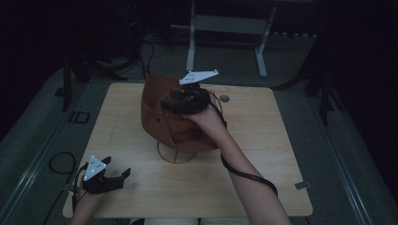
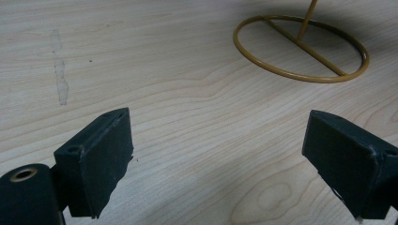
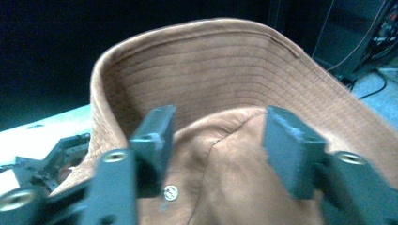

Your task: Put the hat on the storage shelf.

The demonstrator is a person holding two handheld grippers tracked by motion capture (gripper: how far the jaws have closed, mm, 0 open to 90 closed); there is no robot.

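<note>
High view: a pale wooden table (image 1: pixel 263 178) in a dim room, with a brown hat (image 1: pixel 157 112) perched on a yellow wire stand (image 1: pixel 174 157) near the table's middle; the hat's brim is turned up on the far and left sides, and its crown faces the person. The right gripper (image 1: pixel 180 104) is held over the crown by the right hand (image 1: pixel 211 123), a grey three-cornered plate (image 1: pixel 198 76) on its top and a dark cable (image 1: pixel 244 174) trailing along the forearm; the left gripper (image 1: pixel 115 178) rests at the near left corner of the table, well apart from the hat, its own plate (image 1: pixel 95 168) facing up.

Right gripper view: the two jaws stand partly apart, one to each side of a rise in the crown, the stitched inner face of the brim curving behind them; a small round eyelet (image 3: pixel 171 192) lies beside the left jaw; whether the pads touch the fabric cannot be told, and nothing is pinched between them; the picture is slightly blurred.

Left gripper view: the jaws stand wide, with bare table (image 2: pixel 197 117) between them and nothing held; the ring base of the stand (image 2: pixel 300 47), crossed by a straight bar with a thin upright rising from it, lies ahead on the wood; a faint smear (image 2: pixel 60 70) marks the surface to the left.
</note>
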